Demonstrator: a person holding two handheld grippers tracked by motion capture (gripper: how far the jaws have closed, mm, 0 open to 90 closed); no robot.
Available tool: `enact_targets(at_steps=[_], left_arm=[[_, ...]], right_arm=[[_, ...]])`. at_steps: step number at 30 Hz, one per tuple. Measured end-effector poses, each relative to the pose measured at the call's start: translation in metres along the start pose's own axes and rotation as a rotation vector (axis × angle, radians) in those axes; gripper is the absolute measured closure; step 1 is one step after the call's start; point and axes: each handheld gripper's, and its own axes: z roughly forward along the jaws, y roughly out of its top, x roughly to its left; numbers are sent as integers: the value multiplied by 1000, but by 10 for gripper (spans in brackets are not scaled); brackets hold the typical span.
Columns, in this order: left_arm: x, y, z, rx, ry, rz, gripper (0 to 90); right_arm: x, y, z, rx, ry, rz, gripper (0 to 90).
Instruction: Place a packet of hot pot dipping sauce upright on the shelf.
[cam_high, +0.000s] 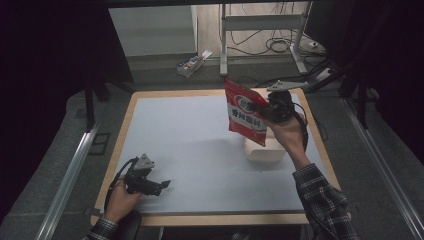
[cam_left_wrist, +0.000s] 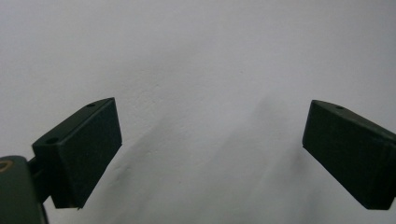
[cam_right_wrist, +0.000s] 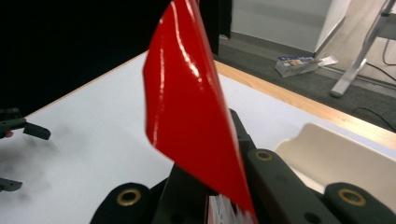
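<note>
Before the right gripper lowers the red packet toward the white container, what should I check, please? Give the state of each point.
1. Right gripper clamped on the red packet: ok, jaws shut on its edge.
2. Packet lifted off the table: ok.
3. White container below the packet: ok, it sits just under and behind it.
4. Container is free to receive it: cannot tell, the packet and the hand hide part of the inside.
5. Left gripper out of the way: ok, open, low at the near left of the table.
</note>
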Motion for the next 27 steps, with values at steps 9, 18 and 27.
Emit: enact_targets(at_steps=[9, 18, 27], left_arm=[[0, 0, 1, 5, 5, 10, 45], [-1, 0, 1, 9, 9, 13, 46], [-1, 0, 2, 12, 10, 15, 47]], right_arm=[[-13, -8, -20, -20, -24, 28, 887], [-23, -15, -41, -31, -50, 40, 887], [-29, -21, -49, -21, -70, 44, 886]])
